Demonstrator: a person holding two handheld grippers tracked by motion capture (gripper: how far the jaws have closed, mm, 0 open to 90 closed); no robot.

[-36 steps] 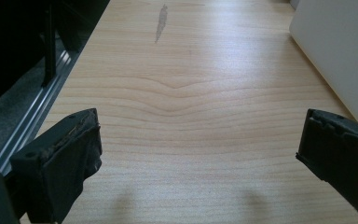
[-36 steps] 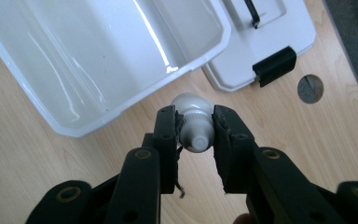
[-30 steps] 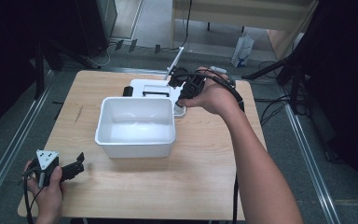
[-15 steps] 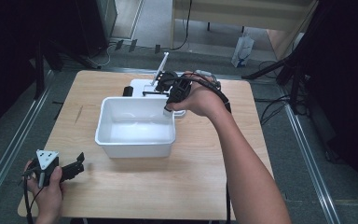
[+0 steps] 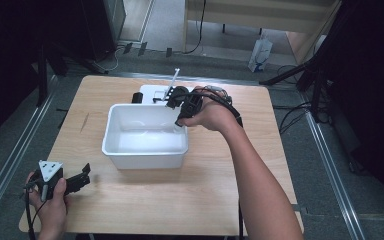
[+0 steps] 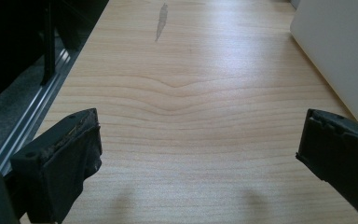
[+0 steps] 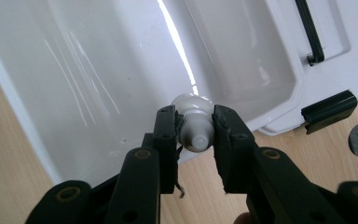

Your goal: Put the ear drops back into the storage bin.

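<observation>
White plastic tub (image 5: 145, 145), rectangular, open-topped and upright, near the middle of the table (image 5: 220, 200), its lid (image 5: 156, 93) flat just behind it toward the far edge. Small white tube-like item (image 7: 195, 126) with a round cap, clamped between the right gripper (image 7: 195, 140) jaws above the tub's far right corner.

Setting: a lab or recording studio.
Centre: a wooden table (image 5: 130, 210) on grey carpet.
Sides: metal floor rails (image 5: 10, 165).
Upper frame: black stands (image 5: 320, 75), trailing cables (image 5: 200, 30), dark curtains.
</observation>
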